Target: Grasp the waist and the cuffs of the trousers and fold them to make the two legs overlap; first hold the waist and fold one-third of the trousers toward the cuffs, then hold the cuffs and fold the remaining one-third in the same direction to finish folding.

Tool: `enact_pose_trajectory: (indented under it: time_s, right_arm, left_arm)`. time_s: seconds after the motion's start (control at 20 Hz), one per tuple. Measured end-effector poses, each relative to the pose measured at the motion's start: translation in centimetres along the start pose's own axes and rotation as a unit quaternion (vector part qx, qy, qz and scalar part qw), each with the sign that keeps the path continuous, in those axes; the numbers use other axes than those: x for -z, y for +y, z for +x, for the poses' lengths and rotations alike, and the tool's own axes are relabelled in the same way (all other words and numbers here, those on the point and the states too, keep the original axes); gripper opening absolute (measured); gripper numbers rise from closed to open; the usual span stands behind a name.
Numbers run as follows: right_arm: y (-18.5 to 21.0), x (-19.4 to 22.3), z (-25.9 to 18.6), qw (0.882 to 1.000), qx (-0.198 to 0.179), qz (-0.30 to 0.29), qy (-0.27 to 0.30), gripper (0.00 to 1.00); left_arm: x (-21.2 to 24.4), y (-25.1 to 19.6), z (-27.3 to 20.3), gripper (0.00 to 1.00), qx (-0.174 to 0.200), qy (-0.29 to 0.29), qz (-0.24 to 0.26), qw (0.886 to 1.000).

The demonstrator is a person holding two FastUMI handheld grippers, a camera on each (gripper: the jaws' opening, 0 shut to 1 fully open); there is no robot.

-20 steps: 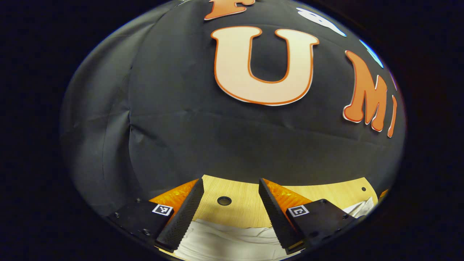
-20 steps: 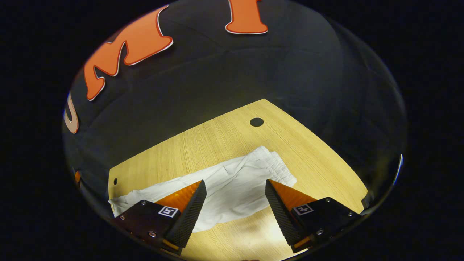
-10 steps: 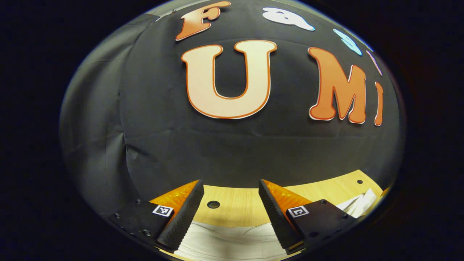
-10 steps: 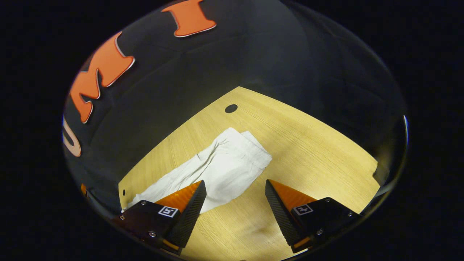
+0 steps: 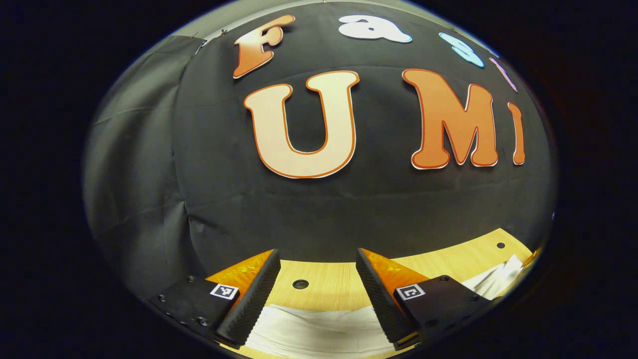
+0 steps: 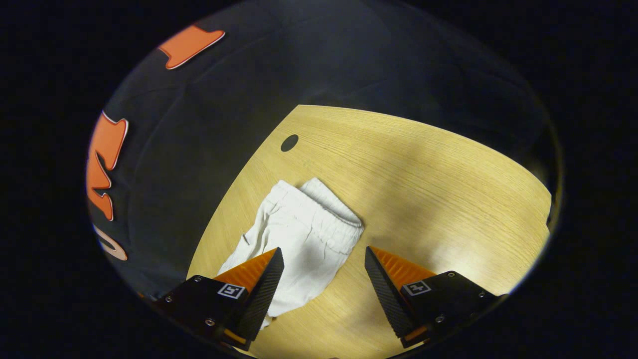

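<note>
Currently the white trousers point(image 6: 299, 239) lie flat on a light wooden table point(image 6: 423, 174), with the elastic waist point(image 6: 326, 212) toward the middle of the tabletop and the legs running off toward the lower left of the right gripper view. The right gripper point(image 6: 324, 254) hovers above the table with its jaws spread apart, empty; one finger overlaps the fabric in the view, but contact cannot be told. A round dark hole point(image 6: 289, 142) sits in the tabletop beyond the waist, near the table's far edge. Black cloth wall point(image 6: 209, 124) hangs behind the table.

In the left gripper view, the left gripper point(image 5: 317, 254) is likewise spread and holds nothing. White fabric point(image 5: 319, 326) lies below and between its fingers; more bunched fabric sits at the right edge point(image 5: 498, 276). Two holes point(image 5: 300, 284) point(image 5: 500, 245) mark the wood there.
</note>
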State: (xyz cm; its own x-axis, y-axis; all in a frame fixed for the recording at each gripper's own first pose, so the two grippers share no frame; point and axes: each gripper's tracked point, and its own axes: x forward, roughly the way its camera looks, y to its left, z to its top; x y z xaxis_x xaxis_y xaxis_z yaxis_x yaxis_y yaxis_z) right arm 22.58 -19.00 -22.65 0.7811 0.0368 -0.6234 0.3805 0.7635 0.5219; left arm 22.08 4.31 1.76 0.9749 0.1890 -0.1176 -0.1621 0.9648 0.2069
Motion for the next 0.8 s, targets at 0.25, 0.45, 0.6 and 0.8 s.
enact_pose_trajectory:
  time_s: [0.25,0.45,0.6,0.8]
  right_arm:
    - [-0.7,-0.7,2.5,1.0,0.005,0.024,0.01,0.99]
    - [-0.7,-1.3,3.7,1.0,0.014,0.021,0.006,0.93]
    - [-1.4,-1.5,3.7,0.999,0.017,0.029,0.001,0.72]
    - [-2.1,-1.9,3.7,0.999,0.026,0.033,0.006,0.29]
  left_arm:
    - [0.6,0.3,-0.8,0.96,-0.023,0.011,-0.001,1.0]
    - [1.4,0.4,-0.9,1.0,-0.035,0.021,-0.003,0.999]
    - [2.3,0.2,-1.2,1.0,-0.04,0.034,-0.005,0.999]
    - [3.6,0.6,-2.0,0.97,-0.048,0.046,-0.004,0.998]
